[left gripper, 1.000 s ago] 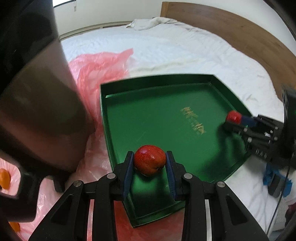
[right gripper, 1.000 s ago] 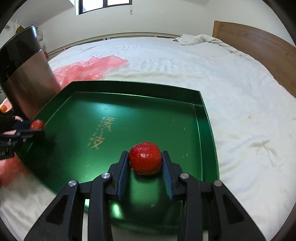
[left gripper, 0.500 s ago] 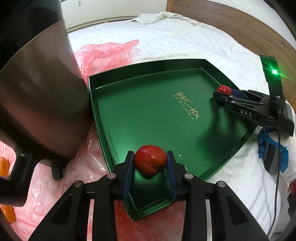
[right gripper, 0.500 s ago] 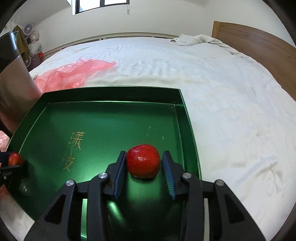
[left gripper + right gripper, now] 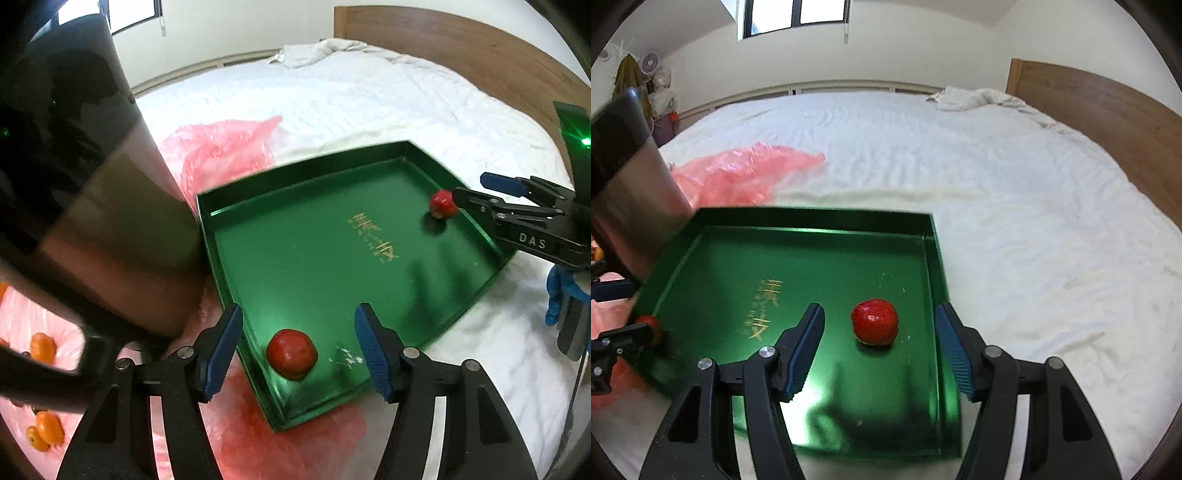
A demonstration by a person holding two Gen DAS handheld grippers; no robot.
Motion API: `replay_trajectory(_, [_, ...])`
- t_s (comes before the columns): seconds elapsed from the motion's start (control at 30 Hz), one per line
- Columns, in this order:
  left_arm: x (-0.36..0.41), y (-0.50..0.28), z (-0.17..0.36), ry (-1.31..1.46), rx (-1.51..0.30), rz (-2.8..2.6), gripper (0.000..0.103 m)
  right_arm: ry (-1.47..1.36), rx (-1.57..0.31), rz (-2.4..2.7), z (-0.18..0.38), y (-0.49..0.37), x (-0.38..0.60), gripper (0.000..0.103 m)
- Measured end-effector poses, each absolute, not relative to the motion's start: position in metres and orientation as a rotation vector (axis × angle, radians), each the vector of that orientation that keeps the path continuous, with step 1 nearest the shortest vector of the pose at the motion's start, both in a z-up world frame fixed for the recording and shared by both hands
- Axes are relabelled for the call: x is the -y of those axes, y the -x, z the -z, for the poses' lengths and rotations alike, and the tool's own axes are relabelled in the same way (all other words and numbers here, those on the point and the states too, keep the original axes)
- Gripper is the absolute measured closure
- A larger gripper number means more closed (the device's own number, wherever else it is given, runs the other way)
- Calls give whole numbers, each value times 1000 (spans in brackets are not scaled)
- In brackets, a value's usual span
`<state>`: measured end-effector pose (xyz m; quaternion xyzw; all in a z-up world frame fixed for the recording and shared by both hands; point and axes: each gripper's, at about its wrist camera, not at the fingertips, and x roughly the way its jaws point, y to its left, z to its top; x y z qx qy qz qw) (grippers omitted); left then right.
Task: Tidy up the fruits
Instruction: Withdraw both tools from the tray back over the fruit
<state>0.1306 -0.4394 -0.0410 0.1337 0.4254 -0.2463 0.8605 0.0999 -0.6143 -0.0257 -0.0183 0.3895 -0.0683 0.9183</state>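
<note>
White bedding fills the left wrist view, with a green tray (image 5: 424,295) lying on the bed (image 5: 369,96) and a pink plastic bag (image 5: 221,147) crumpled beside it. The left tongs (image 5: 299,347) are opening, their blue pads clear on both sides of a red fruit (image 5: 291,353) that rests on the tray floor in the near corner. Across the tray the right tongs (image 5: 476,192) reach in beside a second red fruit (image 5: 442,204). Small orange fruits (image 5: 42,347) lie on the bag at the far left.

From the right wrist view, the right tongs (image 5: 879,347) are opening too, wide apart around the second red fruit (image 5: 874,322), which sits free near the tray's (image 5: 812,218) right wall. The left tongs (image 5: 613,317) show at the tray's far left edge.

Both fruits look set down, so the release seems the step in hand. It probably goes best by letting the pads clear fully, then lifting straight away without brushing either fruit, since round fruit could roll on the smooth tray floor.
</note>
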Motion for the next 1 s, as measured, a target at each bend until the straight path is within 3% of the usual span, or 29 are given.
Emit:
replay_trajectory(0.4, [396, -73, -12, -259, -825, 545, 46, 52, -723, 64, -32, -20, 555, 9])
replay_trajectory(0.63, [320, -46, -31, -229, -771, 454, 46, 73, -685, -59, -53, 9, 481, 9])
replay_trajectory(0.73, [285, -42, -33, -235, -742, 365, 46, 80, -677, -110, -57, 15, 450, 0])
replay_trajectory(1.0, [179, -46, -19, -134, -770, 209, 46, 85, -691, -273, -52, 11, 352, 0])
